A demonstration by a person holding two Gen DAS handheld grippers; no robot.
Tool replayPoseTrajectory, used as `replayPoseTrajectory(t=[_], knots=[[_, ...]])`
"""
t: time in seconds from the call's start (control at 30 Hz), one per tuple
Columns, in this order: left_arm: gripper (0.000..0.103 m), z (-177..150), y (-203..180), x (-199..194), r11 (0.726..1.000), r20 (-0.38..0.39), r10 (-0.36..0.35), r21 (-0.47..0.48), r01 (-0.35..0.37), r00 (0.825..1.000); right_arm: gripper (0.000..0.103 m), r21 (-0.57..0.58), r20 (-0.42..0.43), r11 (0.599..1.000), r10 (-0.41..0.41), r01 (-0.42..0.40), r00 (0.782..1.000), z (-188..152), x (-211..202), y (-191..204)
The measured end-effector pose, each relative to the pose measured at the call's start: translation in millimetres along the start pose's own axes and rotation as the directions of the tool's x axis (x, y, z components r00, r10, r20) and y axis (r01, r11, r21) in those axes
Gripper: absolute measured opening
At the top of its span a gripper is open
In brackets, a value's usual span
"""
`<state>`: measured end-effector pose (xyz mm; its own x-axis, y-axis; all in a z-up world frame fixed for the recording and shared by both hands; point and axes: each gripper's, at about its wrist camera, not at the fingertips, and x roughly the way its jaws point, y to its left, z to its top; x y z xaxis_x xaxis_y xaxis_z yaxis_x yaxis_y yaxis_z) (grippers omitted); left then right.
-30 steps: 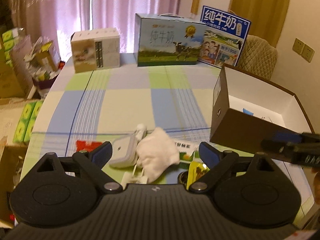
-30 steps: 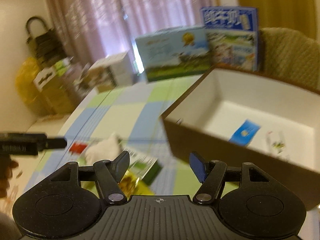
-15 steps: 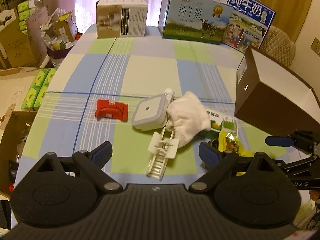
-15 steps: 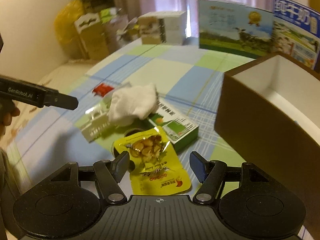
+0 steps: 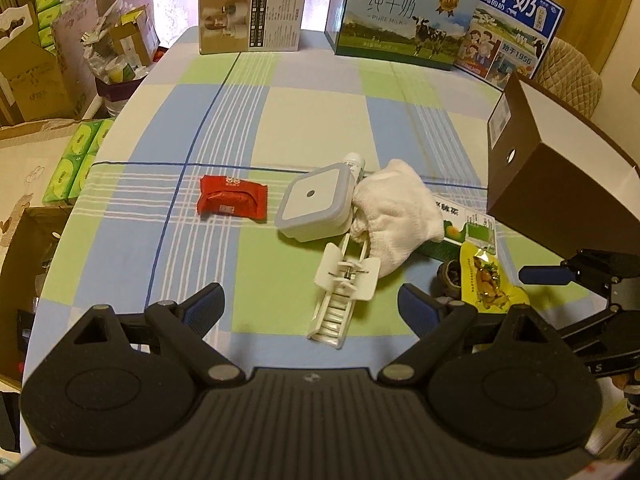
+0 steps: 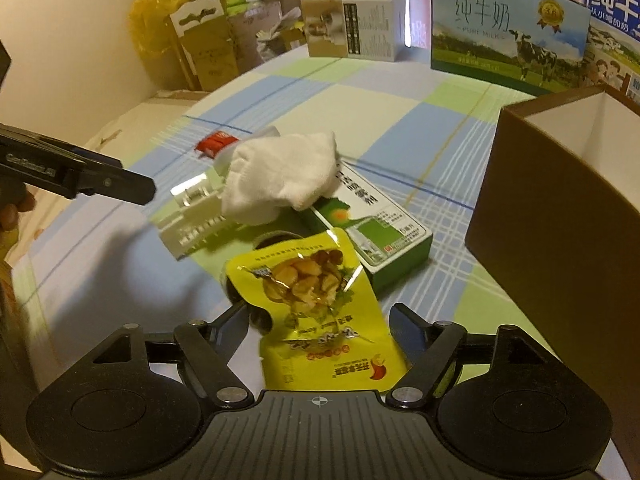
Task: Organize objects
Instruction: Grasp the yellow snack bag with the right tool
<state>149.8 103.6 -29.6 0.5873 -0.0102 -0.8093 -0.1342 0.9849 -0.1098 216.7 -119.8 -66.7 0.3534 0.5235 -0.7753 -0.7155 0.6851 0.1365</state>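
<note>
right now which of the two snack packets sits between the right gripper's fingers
The yellow snack packet: it lies between the open fingers of the right gripper. The red packet lies apart, left of the pile.

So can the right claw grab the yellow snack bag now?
Probably yes. The right claw is open, with the yellow snack bag lying between its fingers and nothing on top of it. The bag does rest partly on a dark round thing.
</note>
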Motion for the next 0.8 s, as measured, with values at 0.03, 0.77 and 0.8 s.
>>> replayPoseTrajectory(t=[0.03,0.77,0.8], knots=[[0.091,-0.1,0.1,0.1,1.0,0.0,0.002,0.003,-0.002,1.0,0.075,0.001,0.001,1.0,0.0,0.0,1.0,-0.5,1.5,-1.2],[0.087,-7.3,-7.5,17.2,0.997,-0.042,-0.01,0.072,0.013,0.999,0.03,-0.014,0.059,1.0,0.008,-0.007,0.998,0.6,-13.0,-0.2],[0.086,-6.8,-8.4,17.4,0.997,-0.037,-0.012,0.078,0.015,0.999,0.002,-0.009,0.07,1.0,0.009,-0.008,0.998,1.3,-17.2,0.0]])
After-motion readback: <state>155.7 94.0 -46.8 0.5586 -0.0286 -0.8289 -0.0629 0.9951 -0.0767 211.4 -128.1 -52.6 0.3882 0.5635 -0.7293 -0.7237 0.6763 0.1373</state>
